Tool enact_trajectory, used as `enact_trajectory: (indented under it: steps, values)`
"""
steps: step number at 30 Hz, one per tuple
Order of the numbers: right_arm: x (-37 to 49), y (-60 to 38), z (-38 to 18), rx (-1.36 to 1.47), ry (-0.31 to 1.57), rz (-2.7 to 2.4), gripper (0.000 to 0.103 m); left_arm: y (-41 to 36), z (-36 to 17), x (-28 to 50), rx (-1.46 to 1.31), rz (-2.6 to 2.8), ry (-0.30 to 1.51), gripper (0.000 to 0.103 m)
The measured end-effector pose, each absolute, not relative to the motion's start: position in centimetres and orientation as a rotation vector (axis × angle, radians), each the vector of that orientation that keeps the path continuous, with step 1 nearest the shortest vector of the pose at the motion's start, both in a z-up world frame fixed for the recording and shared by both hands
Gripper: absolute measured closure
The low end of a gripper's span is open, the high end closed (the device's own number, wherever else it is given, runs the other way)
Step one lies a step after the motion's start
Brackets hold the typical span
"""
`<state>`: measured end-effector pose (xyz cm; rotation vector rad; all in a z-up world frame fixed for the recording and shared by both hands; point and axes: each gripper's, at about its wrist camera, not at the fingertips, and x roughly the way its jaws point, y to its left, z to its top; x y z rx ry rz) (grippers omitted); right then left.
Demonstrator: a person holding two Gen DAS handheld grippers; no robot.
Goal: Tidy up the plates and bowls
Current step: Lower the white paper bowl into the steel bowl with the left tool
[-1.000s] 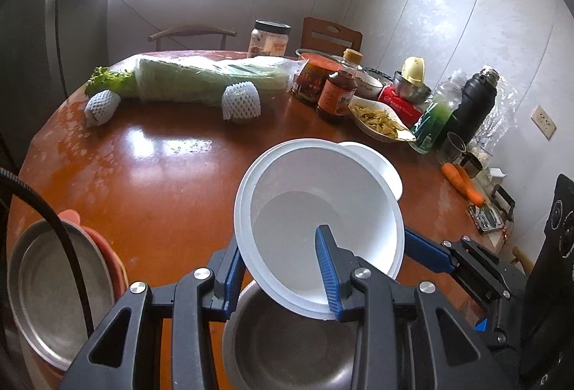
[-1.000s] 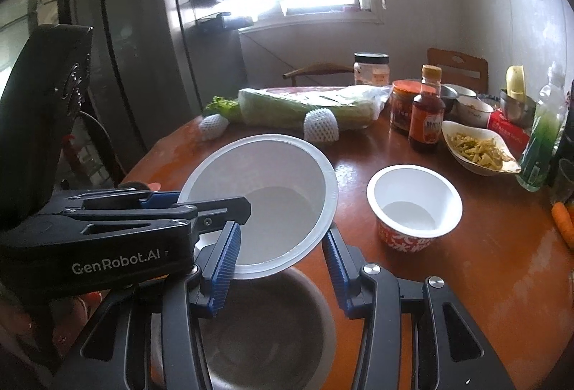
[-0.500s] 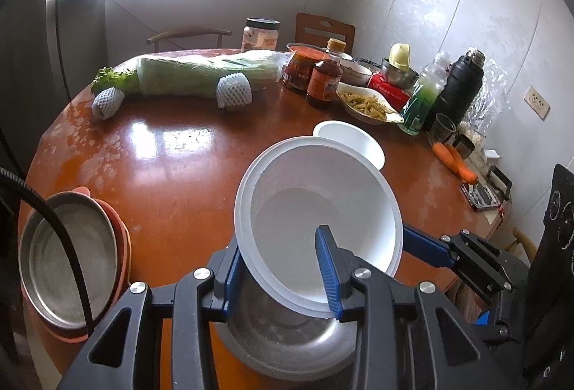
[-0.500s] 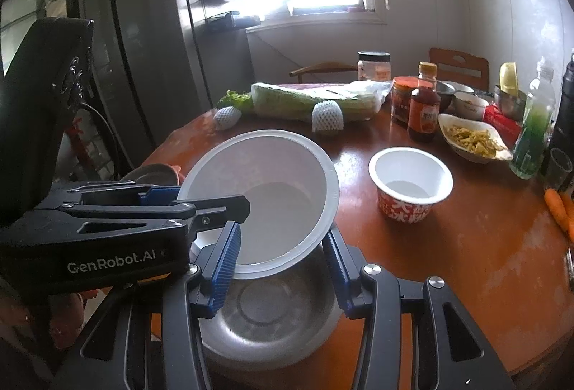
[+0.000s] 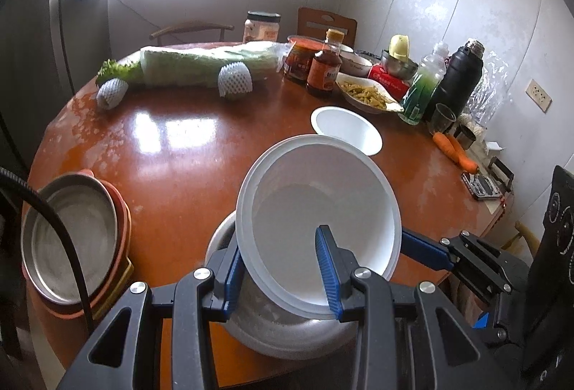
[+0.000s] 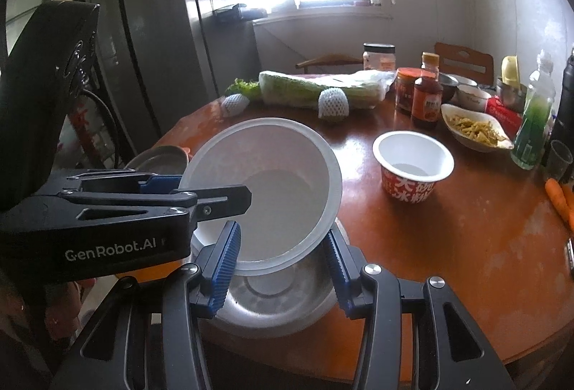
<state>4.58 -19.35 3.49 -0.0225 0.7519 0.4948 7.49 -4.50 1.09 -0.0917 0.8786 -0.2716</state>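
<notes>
A large white bowl (image 5: 315, 203) (image 6: 265, 189) hangs tilted over a steel bowl (image 5: 287, 329) (image 6: 272, 304) that rests at the near edge of the round table (image 5: 179, 153). My left gripper (image 5: 280, 273) (image 6: 211, 191) is shut on the bowl's near wall, one pad inside and one outside. My right gripper (image 6: 281, 264) is shut on the bowl's lower body, a pad on each side. Its blue finger (image 5: 423, 250) reaches under the rim from the right. A steel plate on orange plates (image 5: 71, 239) (image 6: 158, 157) sits at the left edge.
A small white noodle cup (image 5: 346, 128) (image 6: 412, 160) stands just beyond the bowl. Farther back lie a wrapped cabbage (image 5: 201, 67), sauce bottles (image 5: 324, 71), a dish of food (image 5: 366, 94), a black flask (image 5: 455, 78) and carrots (image 5: 453, 150).
Both grippers drew back toward the near table edge with the white bowl still in them. More of the steel bowl and the plate stack came into view.
</notes>
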Motion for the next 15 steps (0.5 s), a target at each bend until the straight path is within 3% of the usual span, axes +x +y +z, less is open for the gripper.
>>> enact_trajectory:
  steps: [15]
  values:
    - [4.7, -18.9, 0.7, -0.044, 0.834, 0.51, 0.053, -4.3, -2.3, 8.1, -0.101, -0.253, 0.961, 0.065]
